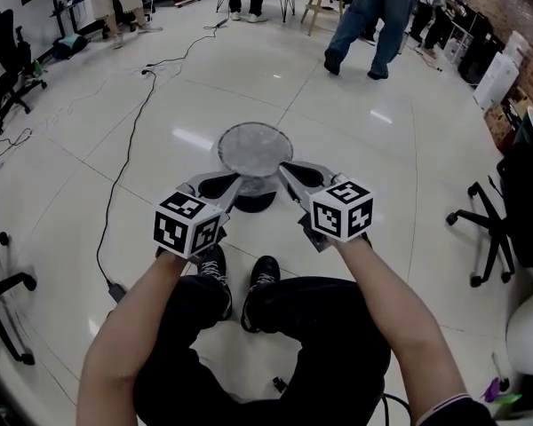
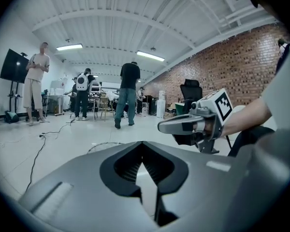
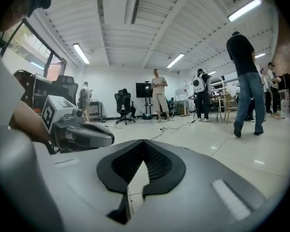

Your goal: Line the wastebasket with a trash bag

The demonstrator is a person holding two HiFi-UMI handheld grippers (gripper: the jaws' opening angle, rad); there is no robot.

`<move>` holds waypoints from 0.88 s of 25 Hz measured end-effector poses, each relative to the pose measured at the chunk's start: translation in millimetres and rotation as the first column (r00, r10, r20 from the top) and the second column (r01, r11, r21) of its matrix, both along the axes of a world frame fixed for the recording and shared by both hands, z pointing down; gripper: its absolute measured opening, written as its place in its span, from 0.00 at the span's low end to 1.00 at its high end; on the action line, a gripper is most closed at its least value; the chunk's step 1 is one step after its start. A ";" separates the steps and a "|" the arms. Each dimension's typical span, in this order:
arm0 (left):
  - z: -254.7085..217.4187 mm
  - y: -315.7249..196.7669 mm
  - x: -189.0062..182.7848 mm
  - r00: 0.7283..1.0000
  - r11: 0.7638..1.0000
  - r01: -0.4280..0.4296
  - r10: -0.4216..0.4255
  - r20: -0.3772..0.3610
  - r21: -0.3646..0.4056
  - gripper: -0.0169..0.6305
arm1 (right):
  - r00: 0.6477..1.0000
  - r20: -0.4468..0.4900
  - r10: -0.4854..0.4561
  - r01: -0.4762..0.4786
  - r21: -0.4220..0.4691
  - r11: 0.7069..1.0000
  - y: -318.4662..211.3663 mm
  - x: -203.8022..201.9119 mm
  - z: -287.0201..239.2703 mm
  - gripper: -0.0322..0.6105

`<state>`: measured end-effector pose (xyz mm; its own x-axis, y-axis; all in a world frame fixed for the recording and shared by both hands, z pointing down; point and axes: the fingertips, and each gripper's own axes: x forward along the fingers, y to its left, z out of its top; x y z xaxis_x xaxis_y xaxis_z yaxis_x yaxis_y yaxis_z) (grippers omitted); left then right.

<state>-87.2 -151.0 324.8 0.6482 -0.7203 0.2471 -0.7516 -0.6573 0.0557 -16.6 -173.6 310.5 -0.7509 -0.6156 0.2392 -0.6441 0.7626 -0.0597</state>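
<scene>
Jaws of left gripper point(image 1: 239, 181) and right gripper point(image 1: 282, 168) are closed, by the wastebasket point(image 1: 254, 125).

Big open room here: glossy white tile floor point(image 1: 89, 140), strip lights point(image 3: 81, 53) on a ribbed white ceiling point(image 2: 111, 28), and a brick wall point(image 2: 222, 66) down one side. There's a black office chair point(image 3: 123, 104) by a screen on a stand point(image 3: 143, 90), a black cable point(image 1: 115, 189) snaking across the floor, and a few people point(image 2: 128, 88) standing around.
</scene>
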 end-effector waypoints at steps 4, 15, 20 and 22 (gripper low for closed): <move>-3.6 5.0 6.9 1.000 1.000 -0.005 0.005 -0.001 0.011 0.04 | 1.000 -0.013 -0.011 0.011 0.021 1.000 7.1 4.4 -0.6 0.05; -3.1 6.7 11.8 1.000 1.000 -0.016 0.015 0.015 0.022 0.04 | 1.000 0.009 -0.028 0.028 0.042 0.999 11.9 -0.3 -9.5 0.05; -2.8 6.1 9.4 1.000 1.000 -0.015 0.015 0.013 0.022 0.04 | 1.000 0.014 -0.025 0.025 0.043 0.999 11.7 -2.0 -10.7 0.05; -2.1 5.9 9.6 1.000 1.000 -0.016 0.016 0.013 0.022 0.04 | 1.000 0.015 -0.027 0.026 0.044 0.999 11.7 -2.7 -10.5 0.05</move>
